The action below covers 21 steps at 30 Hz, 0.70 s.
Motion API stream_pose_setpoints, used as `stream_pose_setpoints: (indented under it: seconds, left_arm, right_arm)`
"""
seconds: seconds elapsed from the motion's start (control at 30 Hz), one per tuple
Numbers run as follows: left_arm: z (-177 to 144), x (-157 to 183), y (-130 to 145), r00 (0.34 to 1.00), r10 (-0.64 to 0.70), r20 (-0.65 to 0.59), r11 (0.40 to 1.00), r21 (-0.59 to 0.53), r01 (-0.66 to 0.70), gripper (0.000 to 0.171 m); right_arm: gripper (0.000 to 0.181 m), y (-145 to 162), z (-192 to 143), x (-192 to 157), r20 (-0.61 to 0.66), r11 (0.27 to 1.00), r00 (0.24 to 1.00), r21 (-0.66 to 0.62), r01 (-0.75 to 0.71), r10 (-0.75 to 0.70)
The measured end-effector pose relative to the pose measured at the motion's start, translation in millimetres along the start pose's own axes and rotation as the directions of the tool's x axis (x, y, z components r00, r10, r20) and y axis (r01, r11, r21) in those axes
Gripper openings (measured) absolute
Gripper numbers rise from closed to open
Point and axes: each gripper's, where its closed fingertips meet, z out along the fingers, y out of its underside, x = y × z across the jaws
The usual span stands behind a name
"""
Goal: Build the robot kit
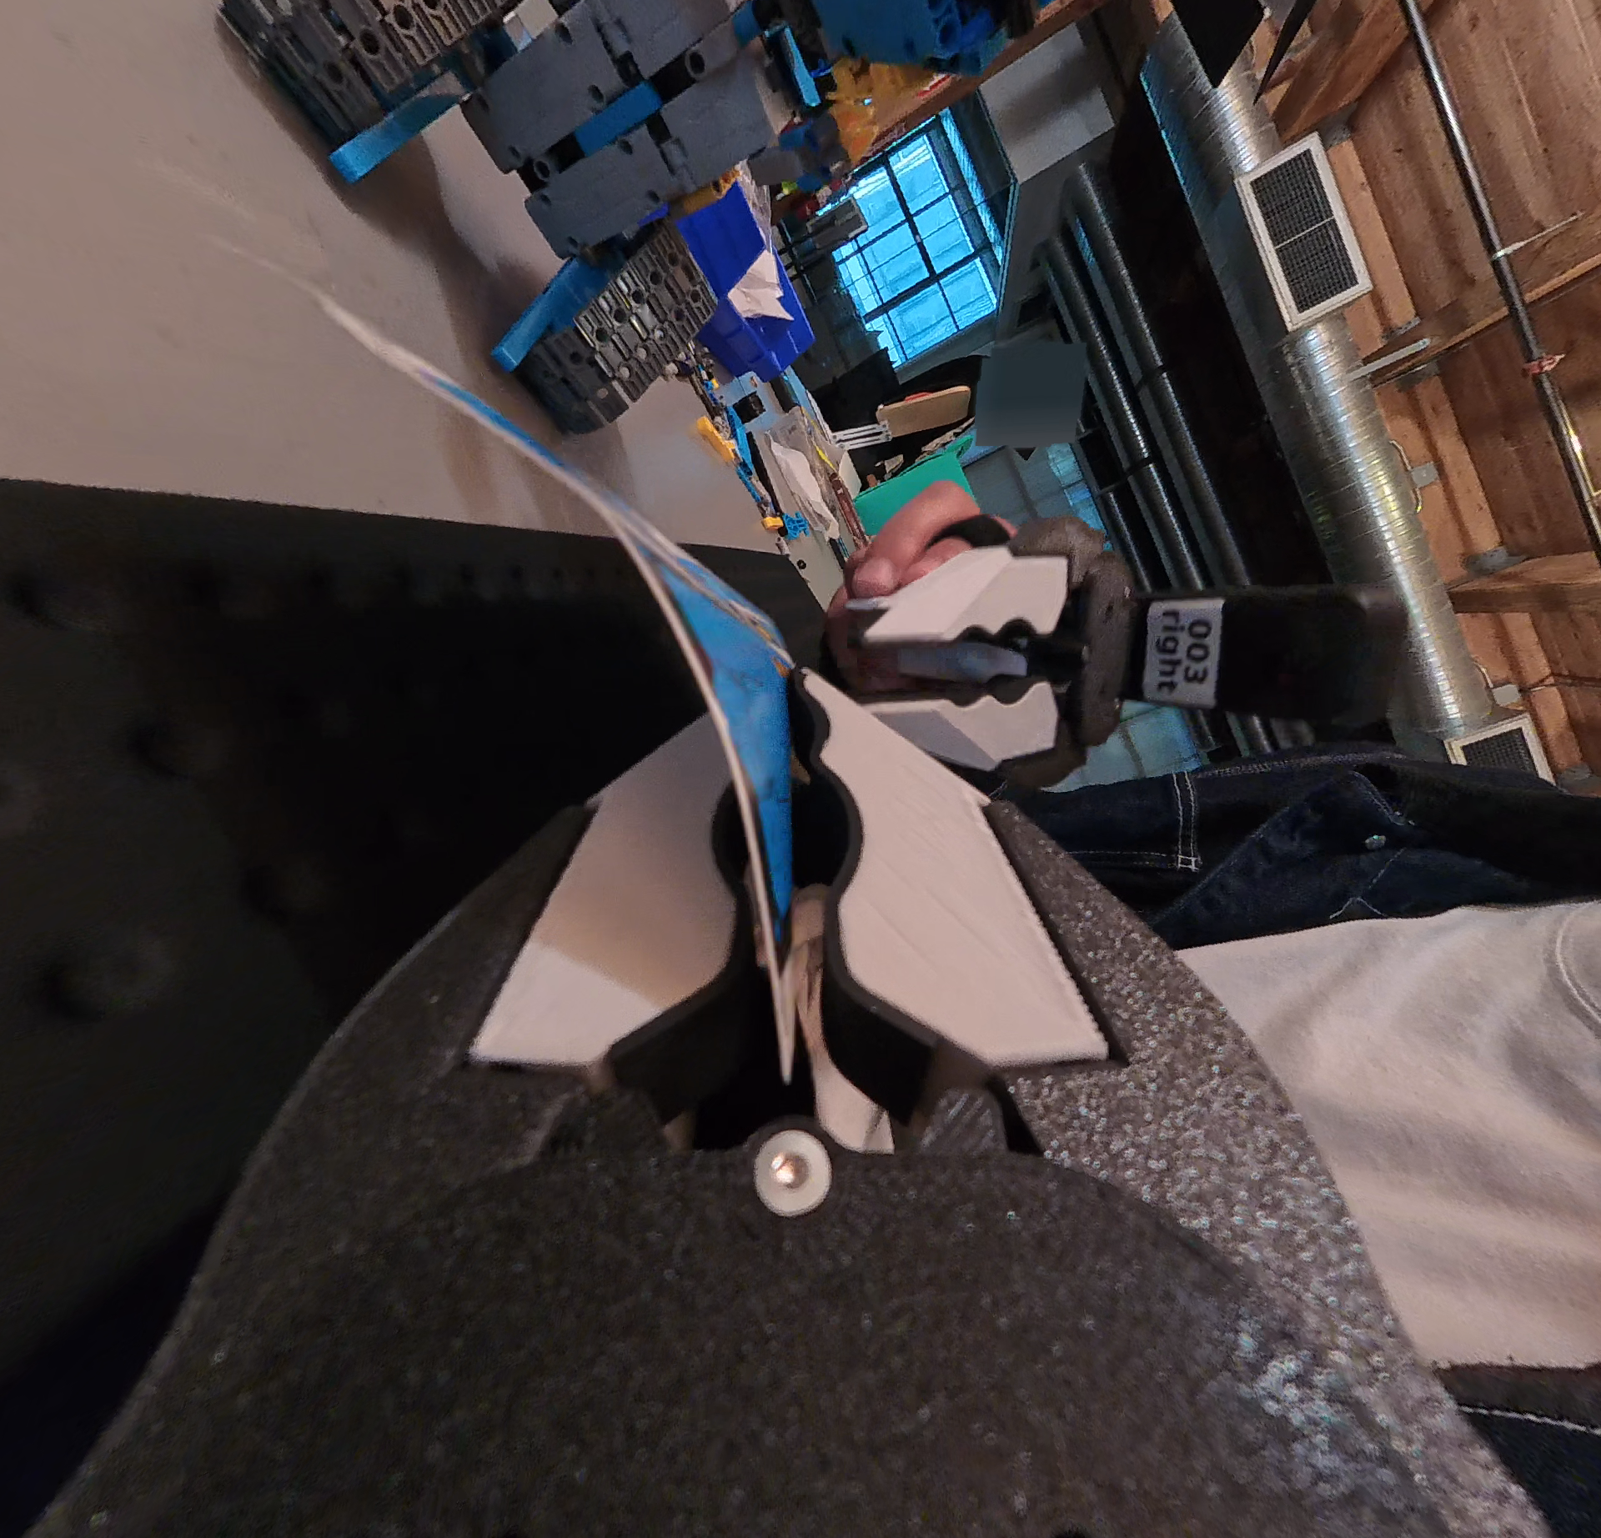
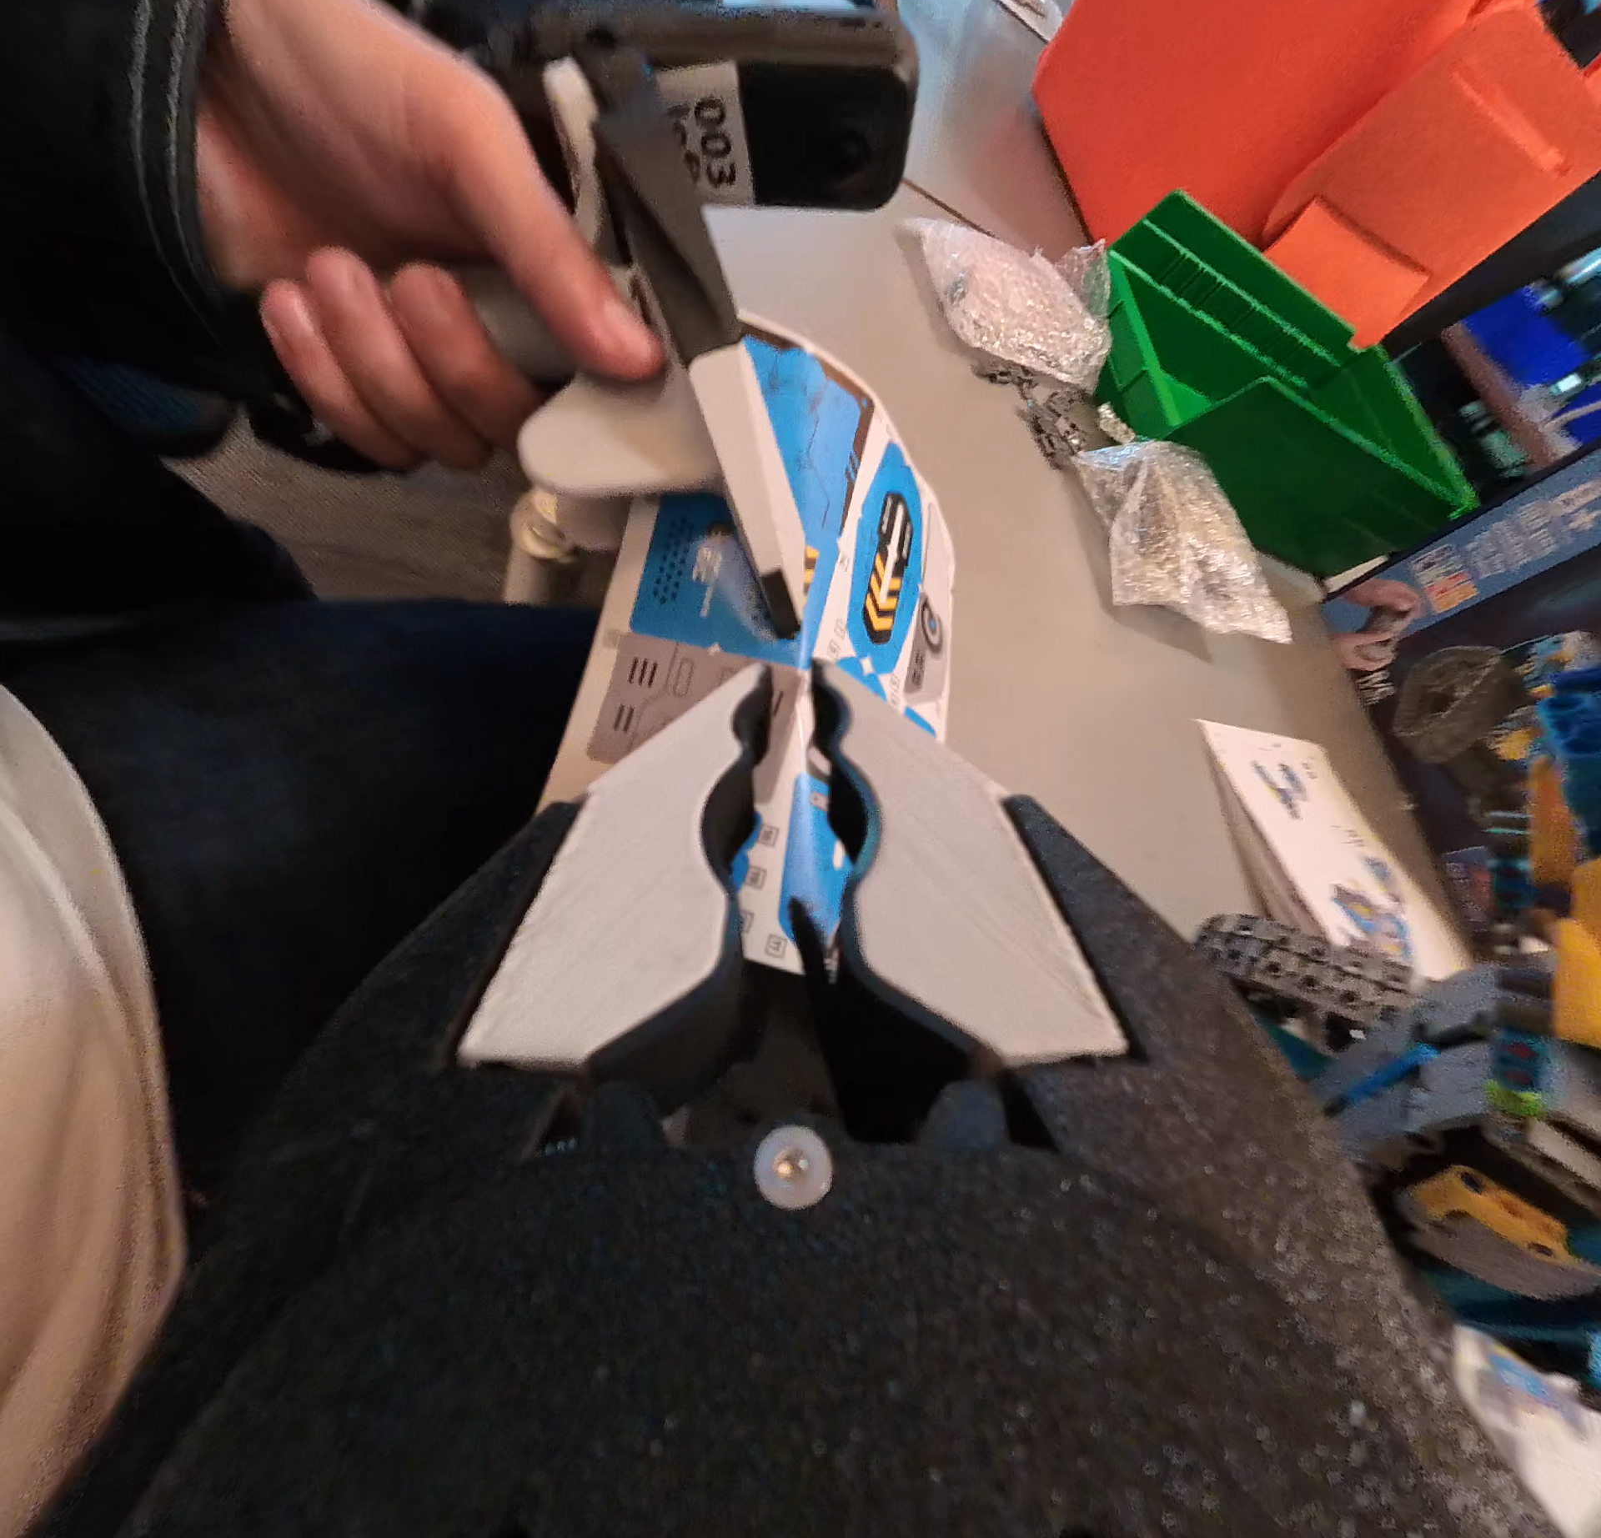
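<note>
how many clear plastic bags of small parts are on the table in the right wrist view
2. One clear bag lies on the grey table by the green bin; the second bag sits just nearer the camera. Others may be hidden.

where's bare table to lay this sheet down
Bare grey table lies between the sticker sheet and the bubble-wrap bags, up to the white booklet. Crowded along the far side: green bin, orange boxes, brick models.

green bin, orange boxes, bubble-wrap bags, booklet, grey table
</note>
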Motion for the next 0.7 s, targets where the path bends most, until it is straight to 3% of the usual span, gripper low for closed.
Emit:
stream_pose_setpoints:
  seconds: [0.1, 0.27, 0.7]
  left_arm:
    - [0.7, 1.8, 1.0, 1.000, 0.013, -0.001, 1.000, -0.008, -0.013, 0.000]
    - [2.3, 5.4, 2.7, 0.999, 0.034, -0.002, 0.999, -0.019, -0.034, 0.000]
    - [3.0, 4.1, 3.7, 0.999, 0.036, 0.005, 0.999, -0.024, -0.036, 0.000]
  right_arm:
    - [0.018, 0.8, 2.4, 0.6, 0.058, 0.996, 0.994, -0.021, -0.090, 0.091]
    - [0.013, 1.5, 5.6, -3.1, 0.126, 0.993, 0.985, -0.022, -0.119, 0.121]
    - [0.000, 8.1, 6.9, -1.4, 0.114, 0.995, 0.989, -0.040, -0.091, 0.095]
